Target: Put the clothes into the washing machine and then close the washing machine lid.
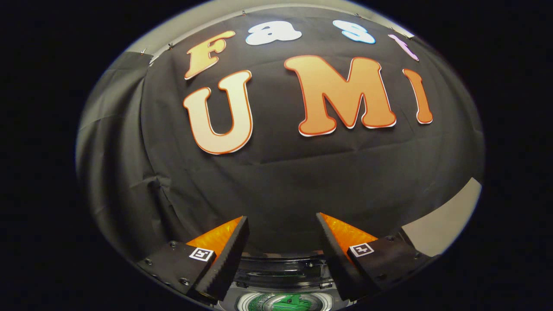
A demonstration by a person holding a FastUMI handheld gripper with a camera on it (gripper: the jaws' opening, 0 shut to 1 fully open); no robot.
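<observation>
The gripper (283, 224) is held up high and is pointed straight at the booth's black cloth wall (281, 172). Its two fingers (231, 250) are spread wide apart, so it is open, and nothing is held between them. A small square marker (201, 254) is seen on the left finger's block, and another marker (361, 249) is seen on the right one. Only the dark wall is seen in the gap between the fingertips. Down low, between the bases of the two fingers, the top of the washing machine (283, 298) is seen. It is looked at from above. A dark, shiny lid (281, 270) is seen at the back of the machine, and it looks lifted, because the round drum (259, 302) can be looked into. Inside the drum something green (290, 302) is seen, which looks like the clothes, but so little of it is shown that this cannot be told for sure. The machine is well below the fingertips and is not touched by them. Beyond the right finger, a pale bare patch (445, 224) is seen where the cloth stops. At the top, above the cloth, a pale strip (276, 5) is seen.
</observation>
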